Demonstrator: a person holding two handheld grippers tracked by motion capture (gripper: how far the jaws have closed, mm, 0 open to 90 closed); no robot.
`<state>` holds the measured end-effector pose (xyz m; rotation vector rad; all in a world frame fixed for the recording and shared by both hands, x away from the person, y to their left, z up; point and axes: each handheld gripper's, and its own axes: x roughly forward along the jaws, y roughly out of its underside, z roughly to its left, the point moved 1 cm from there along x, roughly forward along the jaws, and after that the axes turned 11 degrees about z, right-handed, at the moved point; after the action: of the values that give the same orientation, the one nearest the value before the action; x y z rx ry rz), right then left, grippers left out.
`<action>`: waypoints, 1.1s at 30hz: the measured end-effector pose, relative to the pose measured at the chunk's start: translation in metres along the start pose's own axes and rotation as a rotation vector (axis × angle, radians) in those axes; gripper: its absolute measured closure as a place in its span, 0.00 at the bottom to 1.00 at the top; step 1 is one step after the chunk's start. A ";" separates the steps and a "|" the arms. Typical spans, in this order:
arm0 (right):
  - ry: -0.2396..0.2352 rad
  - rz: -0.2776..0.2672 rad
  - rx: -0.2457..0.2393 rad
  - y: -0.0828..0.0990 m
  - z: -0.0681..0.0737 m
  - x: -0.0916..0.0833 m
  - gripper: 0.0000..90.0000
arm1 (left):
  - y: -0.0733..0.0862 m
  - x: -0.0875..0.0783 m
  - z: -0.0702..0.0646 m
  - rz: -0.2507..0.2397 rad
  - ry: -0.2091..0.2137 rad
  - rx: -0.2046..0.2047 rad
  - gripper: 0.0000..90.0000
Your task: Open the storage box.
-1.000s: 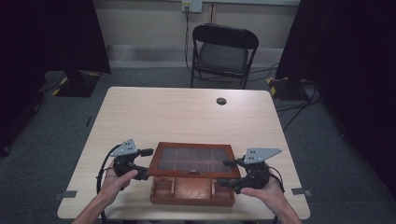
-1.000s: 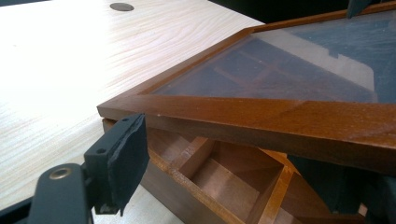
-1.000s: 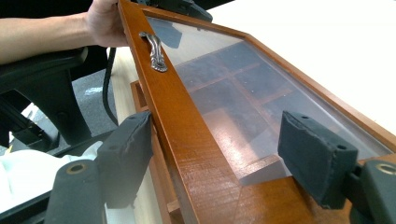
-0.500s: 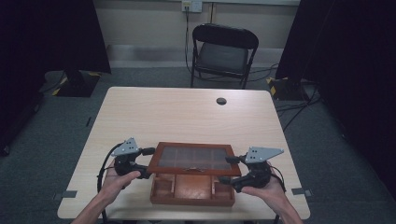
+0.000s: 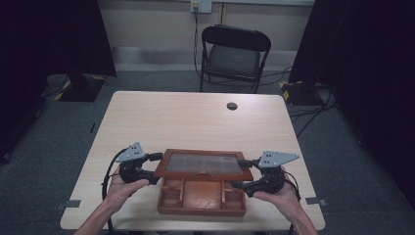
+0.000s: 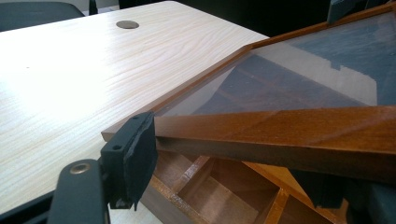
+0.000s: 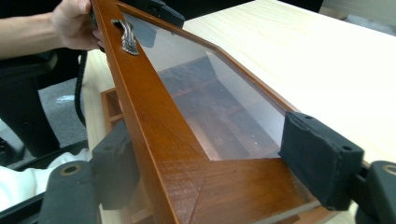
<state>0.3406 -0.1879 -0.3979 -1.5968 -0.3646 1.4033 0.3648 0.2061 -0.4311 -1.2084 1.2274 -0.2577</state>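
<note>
Lid of wooden compartment box half raised; left claw and right claw each grip a side rail. Full opening or closing remains.

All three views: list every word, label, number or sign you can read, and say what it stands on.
None can be read.
The wooden box and its glass lid bear no lettering; the metal clasp on the lid's front edge is ornament only.
The left gripper and right gripper and their grey plates carry no visible marks.
The wall outlet behind the chair is too small to tell.
</note>
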 end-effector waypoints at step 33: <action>0.018 -0.055 0.079 -0.015 -0.038 0.002 0.46 | -0.020 0.009 0.027 0.000 -0.003 -0.028 0.44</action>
<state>0.3798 -0.1955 -0.3909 -1.5234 -0.3363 1.3443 0.3989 0.2065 -0.4243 -1.2328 1.2319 -0.2387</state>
